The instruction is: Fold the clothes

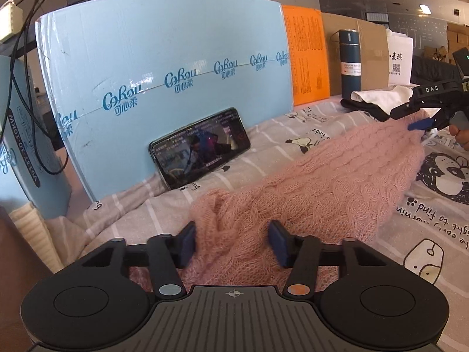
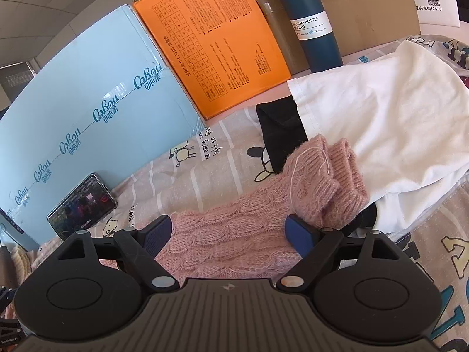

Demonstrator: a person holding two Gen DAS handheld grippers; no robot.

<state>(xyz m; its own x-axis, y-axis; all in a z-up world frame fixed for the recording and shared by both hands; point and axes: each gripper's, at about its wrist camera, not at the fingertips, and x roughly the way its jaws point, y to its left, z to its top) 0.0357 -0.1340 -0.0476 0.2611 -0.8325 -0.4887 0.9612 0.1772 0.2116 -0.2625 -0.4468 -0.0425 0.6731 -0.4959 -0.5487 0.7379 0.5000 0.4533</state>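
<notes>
A pink cable-knit sweater (image 1: 322, 184) lies stretched across a grey printed bedsheet (image 1: 433, 220). My left gripper (image 1: 231, 243) is open, its blue pads on either side of a bunched end of the sweater. My right gripper (image 2: 231, 231) is open, straddling the sweater (image 2: 234, 234) just behind the two ribbed cuffs (image 2: 331, 184), which lie side by side. In the left wrist view the right gripper (image 1: 416, 117) shows at the sweater's far end.
A phone (image 1: 199, 146) leans against a light blue box (image 1: 164, 58). An orange box (image 2: 214, 38), a dark blue vacuum bottle (image 2: 310, 20) and a cardboard box (image 2: 369, 8) stand behind. White cloth (image 2: 381, 123) over black cloth (image 2: 278, 135) lies beside the cuffs.
</notes>
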